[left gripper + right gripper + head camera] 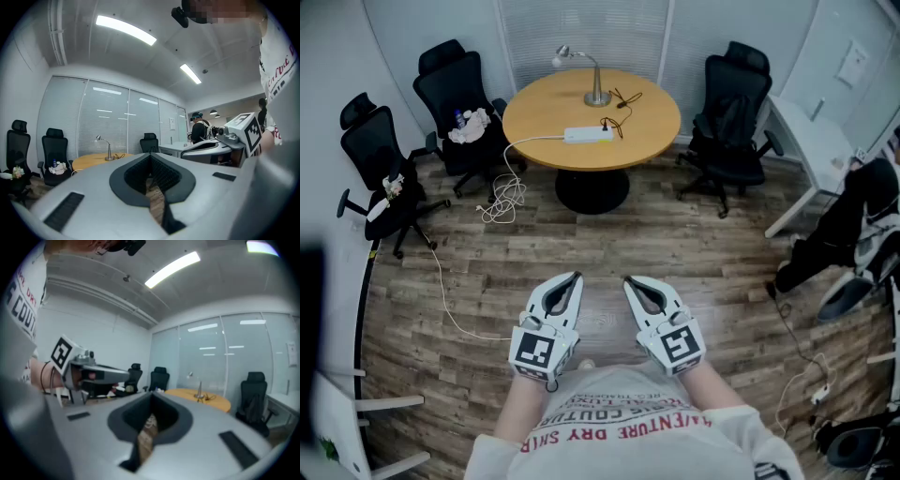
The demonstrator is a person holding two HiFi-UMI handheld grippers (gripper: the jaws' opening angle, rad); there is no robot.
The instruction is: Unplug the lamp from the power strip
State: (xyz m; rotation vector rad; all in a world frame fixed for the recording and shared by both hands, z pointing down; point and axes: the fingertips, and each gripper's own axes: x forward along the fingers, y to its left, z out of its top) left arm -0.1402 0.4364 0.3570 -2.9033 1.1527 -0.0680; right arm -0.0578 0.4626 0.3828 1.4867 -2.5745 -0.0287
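Observation:
A silver desk lamp (596,92) stands at the back of a round wooden table (656,122) far ahead of me. A white power strip (589,135) lies in front of the lamp, with a dark cord (617,124) plugged into its right end. Both grippers hang close to my body, well short of the table. The left gripper (576,276) is shut and empty, and so is the right gripper (627,279). The lamp (108,151) looks small in the left gripper view, as does the lamp (198,390) in the right gripper view.
Black office chairs (455,98) stand around the table, one (731,112) on its right. A white cable (504,192) runs from the strip down to the wood floor. A white desk (811,150) and a person in dark clothes (848,225) are at the right.

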